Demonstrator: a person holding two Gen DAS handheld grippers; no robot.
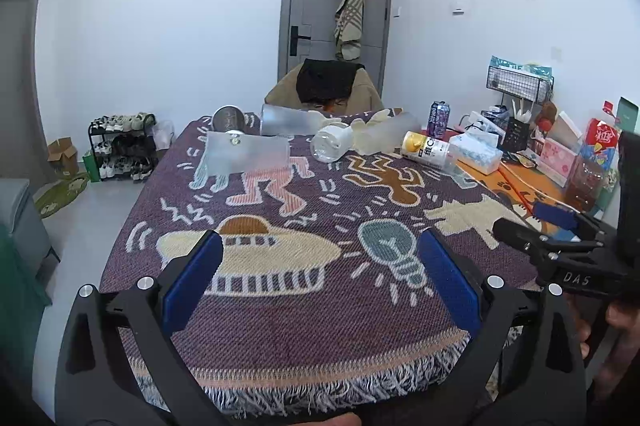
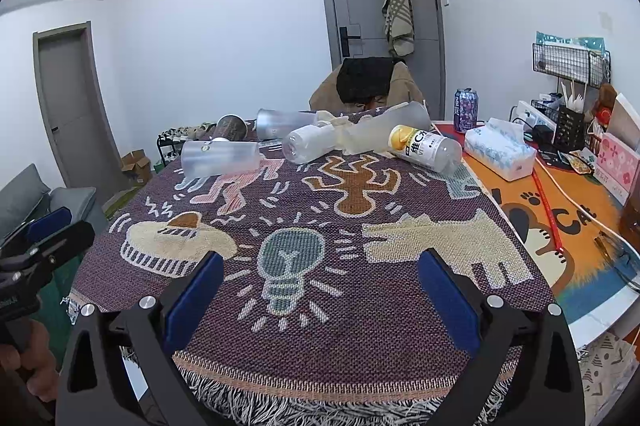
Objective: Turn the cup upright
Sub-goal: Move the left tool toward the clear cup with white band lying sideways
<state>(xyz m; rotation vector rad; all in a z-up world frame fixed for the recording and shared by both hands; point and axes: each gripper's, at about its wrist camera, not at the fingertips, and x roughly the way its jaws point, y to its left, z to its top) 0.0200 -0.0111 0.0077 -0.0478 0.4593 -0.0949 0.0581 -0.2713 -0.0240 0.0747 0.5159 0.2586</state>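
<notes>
Several cups lie on their sides at the far end of the patterned cloth. A frosted cup (image 1: 246, 150) (image 2: 220, 157) lies nearest on the left. A dark metal cup (image 1: 228, 119) (image 2: 231, 127) lies behind it. Another frosted cup (image 1: 290, 120) (image 2: 286, 123) lies further back. A clear white-lidded cup (image 1: 332, 142) (image 2: 310, 143) and a long frosted one (image 1: 386, 136) (image 2: 386, 130) lie at the middle. My left gripper (image 1: 320, 270) is open and empty above the near edge. My right gripper (image 2: 320, 284) is open and empty beside it.
A yellow-labelled bottle (image 1: 430, 148) (image 2: 426, 146) lies on its side at the right. A tissue pack (image 2: 500, 152), a purple can (image 2: 466, 110), a wire rack (image 2: 570, 60) and boxes crowd the orange mat (image 2: 560, 214). A chair (image 1: 324, 88) stands behind the table.
</notes>
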